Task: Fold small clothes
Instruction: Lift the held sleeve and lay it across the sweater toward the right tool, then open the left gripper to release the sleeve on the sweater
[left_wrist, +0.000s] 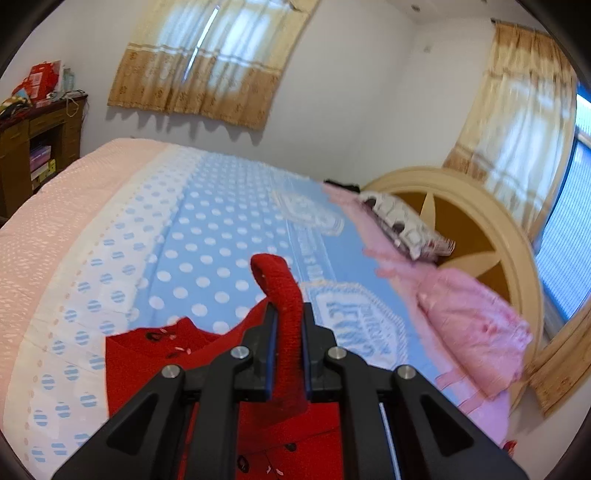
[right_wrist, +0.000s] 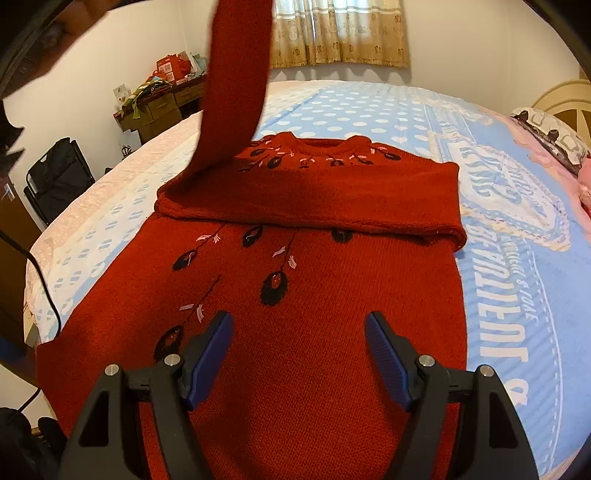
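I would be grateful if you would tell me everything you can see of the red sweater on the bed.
The red sweater is a knitted pullover with a round neck and dark flowers with pink leaves embroidered down its front. It lies face up on the blue dotted bedspread, neck toward the far wall. One sleeve is already folded flat across the chest. The other sleeve is lifted high, its cuff pinched in the shut left gripper. The right gripper hovers open over the lower body, touching nothing visible.

Red knit sweater (right_wrist: 314, 295) lies flat, one sleeve (right_wrist: 236, 81) lifted.
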